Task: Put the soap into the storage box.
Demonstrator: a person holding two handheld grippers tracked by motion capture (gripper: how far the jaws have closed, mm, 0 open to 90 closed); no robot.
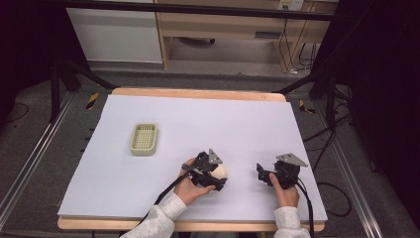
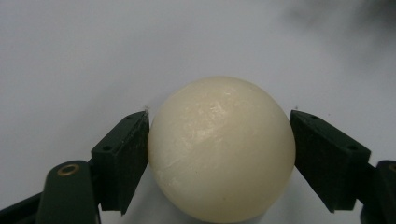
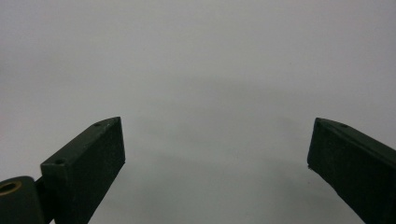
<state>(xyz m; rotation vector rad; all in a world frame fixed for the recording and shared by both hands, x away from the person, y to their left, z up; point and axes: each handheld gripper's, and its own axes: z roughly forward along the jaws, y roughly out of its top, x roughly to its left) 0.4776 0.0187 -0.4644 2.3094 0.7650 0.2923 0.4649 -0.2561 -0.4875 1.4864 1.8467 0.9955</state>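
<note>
With our left gripper (image 2: 219, 135) clenched on the cream ball (image 2: 222, 149) between its jaws, the grasp looks done and the lift remains; our right gripper (image 3: 215, 144) stands released.

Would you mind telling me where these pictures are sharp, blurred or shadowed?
Left gripper view: the ball is fairly sharp with a soft sheen, and the top right corner is dark and blurred. Right gripper view: a faint shadow lies on the sheet between the tongs. High view: the table is evenly lit, its surroundings dark, the picture soft.
</note>
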